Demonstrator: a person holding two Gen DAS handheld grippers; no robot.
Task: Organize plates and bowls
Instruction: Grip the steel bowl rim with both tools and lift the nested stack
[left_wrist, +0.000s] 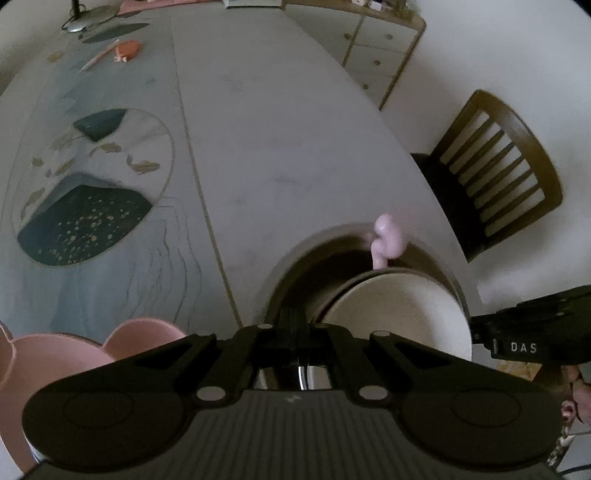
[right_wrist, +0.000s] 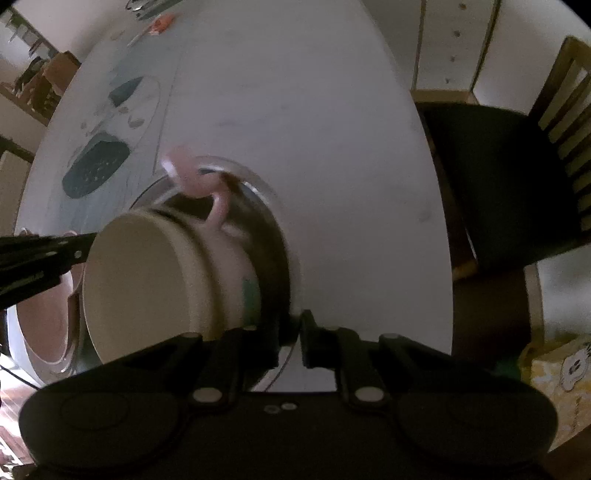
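Left gripper (left_wrist: 298, 332) clenched on the near rim of a shiny round steel bowl (left_wrist: 295, 266). Right gripper (right_wrist: 291, 343) clamped on the same bowl's rim at the opposite side. The bowl sits on the pale grey table (left_wrist: 277, 147), holding stacked dishes: cream-coloured round dish (right_wrist: 136, 277) uppermost, pink handled cup (right_wrist: 221, 210) beneath. Pink ear-shaped plate (left_wrist: 74, 350) lies just beside, left.

metal bowl (right_wrist: 273, 236): 1
cream bowl (right_wrist: 136, 280): 1, sitting in the metal one
pink plate (left_wrist: 55, 354): 1
chair (left_wrist: 498, 173): 1
grippers: 2, left (left_wrist: 297, 332) and right (right_wrist: 291, 339)
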